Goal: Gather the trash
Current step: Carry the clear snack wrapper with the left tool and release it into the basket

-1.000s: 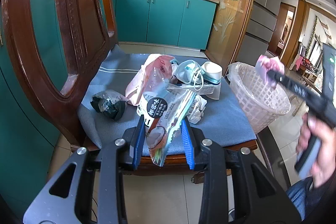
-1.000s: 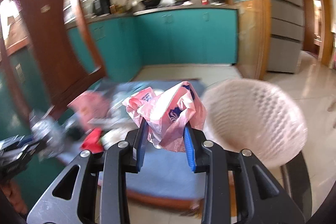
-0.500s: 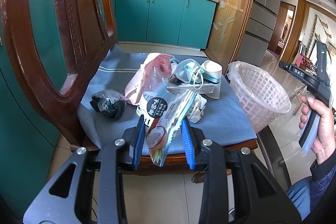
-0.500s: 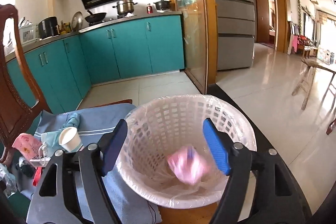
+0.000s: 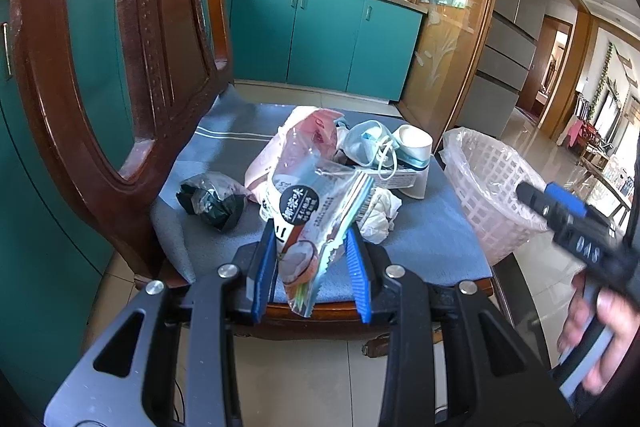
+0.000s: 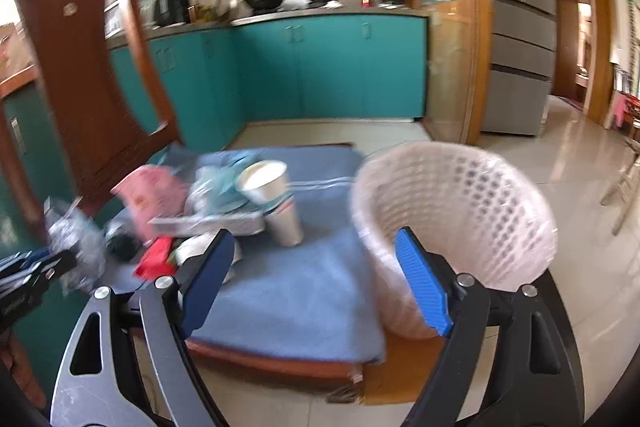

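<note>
The chair [image 5: 132,131] w/ blue seat cushion [image 6: 312,267] carries the trash heap; the lined white basket [image 6: 460,227] sits at the cushion's right edge. Step in hand, judging by the layout: carry the held wrapper across & drop it in. Best done by lifting clear of the heap first so nothing snags, then releasing only once over the basket rim. The left gripper [image 5: 312,259] is level, pointing at the heap, jaws clamped on the snack wrapper [image 5: 308,227]. The right gripper [image 6: 316,279] angles down betw. paper cups [image 6: 276,203] & basket, jaws wide apart, holding nothing.
</note>
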Demonstrator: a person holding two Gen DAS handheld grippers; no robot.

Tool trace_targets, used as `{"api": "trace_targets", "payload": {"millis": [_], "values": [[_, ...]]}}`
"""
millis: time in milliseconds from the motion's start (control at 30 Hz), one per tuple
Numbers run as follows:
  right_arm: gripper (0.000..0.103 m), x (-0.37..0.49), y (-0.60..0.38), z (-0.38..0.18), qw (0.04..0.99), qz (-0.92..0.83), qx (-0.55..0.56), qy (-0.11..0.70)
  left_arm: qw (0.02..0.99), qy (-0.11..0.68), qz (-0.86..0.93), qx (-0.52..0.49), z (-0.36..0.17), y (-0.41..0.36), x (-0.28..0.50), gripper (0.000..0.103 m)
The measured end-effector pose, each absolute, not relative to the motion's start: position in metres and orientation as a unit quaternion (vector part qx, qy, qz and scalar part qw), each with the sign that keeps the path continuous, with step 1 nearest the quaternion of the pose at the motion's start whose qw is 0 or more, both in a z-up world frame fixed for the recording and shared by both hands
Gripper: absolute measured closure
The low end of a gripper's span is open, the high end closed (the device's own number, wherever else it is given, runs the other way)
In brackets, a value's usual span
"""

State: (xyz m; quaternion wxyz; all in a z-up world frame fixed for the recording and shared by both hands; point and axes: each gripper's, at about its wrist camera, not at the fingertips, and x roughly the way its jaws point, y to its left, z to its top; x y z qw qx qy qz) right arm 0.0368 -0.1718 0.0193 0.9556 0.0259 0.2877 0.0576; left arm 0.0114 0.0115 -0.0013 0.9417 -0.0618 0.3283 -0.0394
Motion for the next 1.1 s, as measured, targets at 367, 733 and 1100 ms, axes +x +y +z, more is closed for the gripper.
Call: {"api": "trace_targets", "payload": {"millis": [367, 733, 1100], "values": [[0.021, 0.034, -0.154, 0.014, 0.951, 0.074, 0.013, 0.300, 0.942, 0.329, -0.039, -0.062, -0.001, 0.012, 0.011, 0.068], [0.021, 0.034, -0.164, 0.021, 0.957, 0.066, 0.023, 0.282, 0.937, 0.340, -0.063, -0.046, -0.004, -0.012, 0.025, 0.068], [0.015, 0.025, -0.281, 0.061, 0.974, -0.089, 0.120, 0.171, 0.920, 0.313, -0.234, -0.014, 0.038, -0.204, 0.117, 0.065]]}}
